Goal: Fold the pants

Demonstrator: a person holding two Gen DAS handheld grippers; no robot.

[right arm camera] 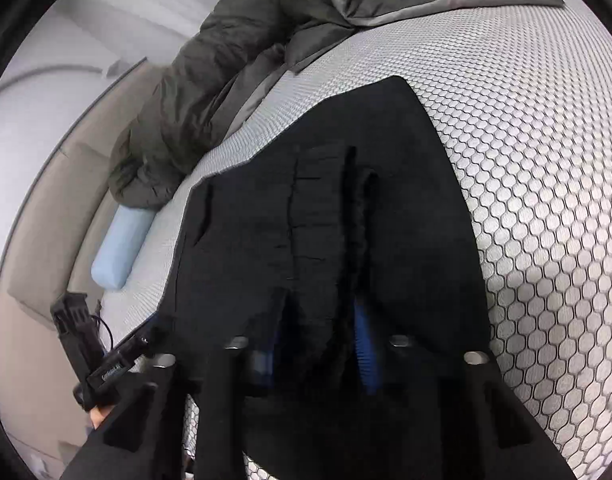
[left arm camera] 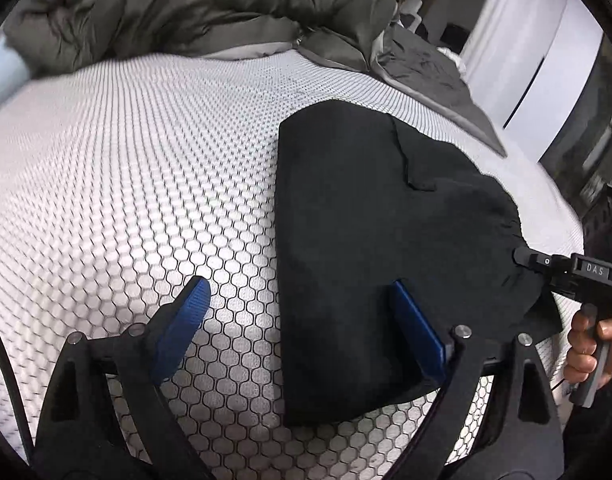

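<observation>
The bed [left arm camera: 126, 168] with its honeycomb cover is carrying the black pants [left arm camera: 366, 220], which are lying partly folded near its close edge, with a grey duvet [left arm camera: 186, 4] bunched at the far side and a pale blue pillow [right arm camera: 120, 240] beside it. The pants are sitting flat in a thick, layered block, and their edges are not lining up fully, so the biggest risk is that the next fold is dragging the whole stack over the cover instead of turning it, because the layers are loose and only one side is being held. The right gripper [right arm camera: 318, 344] is nearly closed and is pinching a fold of the pants between its blue pads; if this bite is taking only the top layers, the lower ones are staying behind and the fold is coming out crooked. The left gripper [left arm camera: 302, 320] is standing wide open and holding nothing, with one finger [left arm camera: 416, 320] over the pants' edge and the other over bare cover. If it is closing from here, it may be catching only a thin corner, which then slips out when lifted, or it may be pinching the cover together with the cloth.
</observation>
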